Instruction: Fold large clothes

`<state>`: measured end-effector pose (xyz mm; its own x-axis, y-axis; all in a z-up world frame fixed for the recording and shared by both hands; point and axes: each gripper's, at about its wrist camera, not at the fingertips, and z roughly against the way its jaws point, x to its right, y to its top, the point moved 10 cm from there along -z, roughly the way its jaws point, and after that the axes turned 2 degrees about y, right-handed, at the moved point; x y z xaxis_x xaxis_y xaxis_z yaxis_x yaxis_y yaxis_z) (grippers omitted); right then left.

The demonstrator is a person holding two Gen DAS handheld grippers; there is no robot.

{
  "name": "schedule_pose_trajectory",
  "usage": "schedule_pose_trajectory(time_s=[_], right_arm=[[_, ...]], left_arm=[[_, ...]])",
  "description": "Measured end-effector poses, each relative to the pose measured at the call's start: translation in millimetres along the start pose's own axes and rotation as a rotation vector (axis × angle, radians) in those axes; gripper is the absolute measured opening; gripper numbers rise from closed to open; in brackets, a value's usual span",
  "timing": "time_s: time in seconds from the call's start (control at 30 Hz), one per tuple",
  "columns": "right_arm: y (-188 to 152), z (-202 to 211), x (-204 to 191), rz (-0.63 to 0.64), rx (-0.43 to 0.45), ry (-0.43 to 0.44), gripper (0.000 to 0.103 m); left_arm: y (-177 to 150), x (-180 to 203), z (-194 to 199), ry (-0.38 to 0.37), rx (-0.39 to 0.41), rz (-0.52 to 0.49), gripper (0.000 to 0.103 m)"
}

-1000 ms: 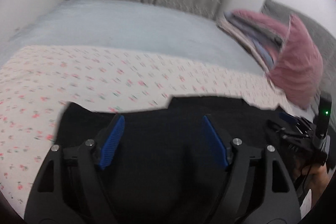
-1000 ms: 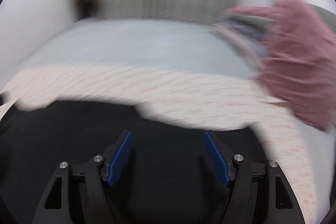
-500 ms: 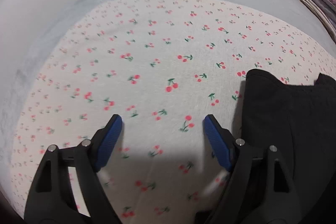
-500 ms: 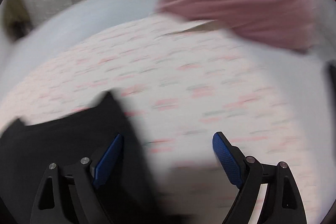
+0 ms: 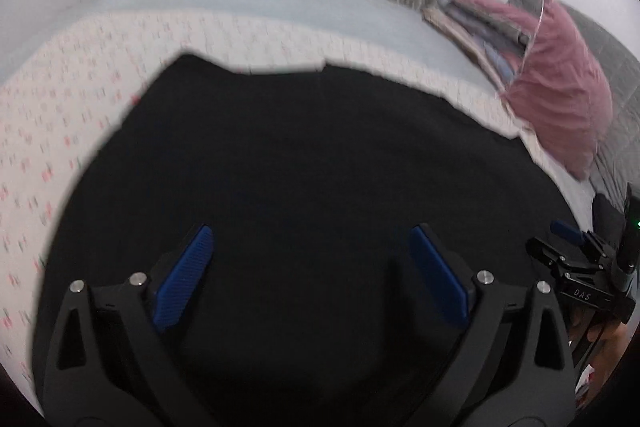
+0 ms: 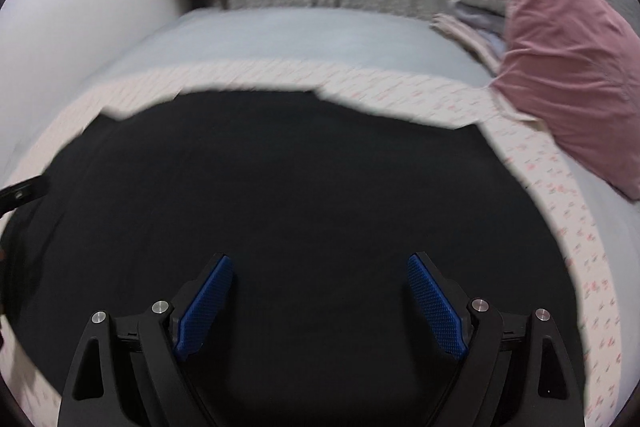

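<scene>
Left wrist view: While the left tool (image 5: 310, 261) hovers with jaws opening and nothing between them, the black garment (image 5: 304, 155) lies flat across the frame's centre on the cherry-print sheet (image 5: 60, 99).
Right wrist view: right tool (image 6: 320, 291) released, empty; same garment (image 6: 280, 187) fills the lower frame, pink pillow (image 6: 568, 75) upper right.
Handling: likely soft, limp, light; best pinched at corners or hem edges.

Black garment (image 5: 304, 155), cherry-print sheet (image 5: 60, 99)
</scene>
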<state>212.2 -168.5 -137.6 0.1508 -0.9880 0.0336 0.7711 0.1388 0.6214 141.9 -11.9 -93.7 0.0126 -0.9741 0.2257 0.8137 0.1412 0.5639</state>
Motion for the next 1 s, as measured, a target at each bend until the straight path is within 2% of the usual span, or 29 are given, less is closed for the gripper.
schedule_pose_trajectory(time_s=[0.03, 0.1, 0.27, 0.3, 0.33, 0.37, 0.43, 0.47, 0.5, 0.57, 0.67, 0.8, 1.0], right_arm=[[-10.2, -0.2, -3.8, 0.009, -0.009, -0.003, 0.09], [-27.1, 7.7, -0.9, -0.022, 0.008, -0.007, 0.091], [-65.8, 29.5, 94.2, -0.196, 0.033, -0.141, 0.094], [-70.5, 33.8, 110.4, -0.206, 0.031, -0.181, 0.094], [-76.3, 38.4, 129.5, -0.208, 0.025, -0.249, 0.095], [-87.0, 43.1, 154.0, -0.255, 0.012, -0.311, 0.102], [-102.8, 47.7, 179.8, -0.449, 0.006, -0.214, 0.102], [-108.5, 51.8, 186.4, -0.516, -0.003, -0.181, 0.102], [-108.3, 59.5, 187.5, -0.526, 0.001, -0.181, 0.102], [-98.6, 78.8, 178.6, -0.458, 0.034, -0.231, 0.103], [-82.2, 97.1, 154.8, -0.32, 0.074, -0.266, 0.103], [-78.4, 100.4, 123.1, -0.204, 0.024, -0.301, 0.103], [-71.8, 110.7, 78.4, -0.062, 0.035, -0.318, 0.103]], left_arm=[[-8.3, -6.4, -4.4, 0.026, -0.014, -0.013, 0.098], [-19.4, -20.4, -0.6, 0.076, 0.011, -0.039, 0.098], [-23.8, -65.3, 17.5, 0.129, 0.02, 0.019, 0.098], [-27.2, -76.2, 22.4, 0.177, 0.024, 0.018, 0.098], [-28.4, -82.8, 26.9, 0.194, 0.03, 0.015, 0.098], [-28.6, -87.0, 31.1, 0.207, 0.033, 0.02, 0.098], [-28.9, -99.8, 44.3, 0.25, 0.035, 0.056, 0.098], [-31.4, -106.1, 50.1, 0.245, 0.039, 0.085, 0.098], [-32.4, -107.7, 55.6, 0.22, 0.046, 0.121, 0.098], [-34.2, -106.7, 66.2, 0.18, 0.053, 0.175, 0.098], [-36.7, -103.8, 81.4, 0.17, 0.065, 0.199, 0.099], [-44.6, -100.5, 87.3, 0.205, 0.031, 0.202, 0.102], [-62.8, -96.2, 88.5, 0.207, -0.013, 0.216, 0.102]])
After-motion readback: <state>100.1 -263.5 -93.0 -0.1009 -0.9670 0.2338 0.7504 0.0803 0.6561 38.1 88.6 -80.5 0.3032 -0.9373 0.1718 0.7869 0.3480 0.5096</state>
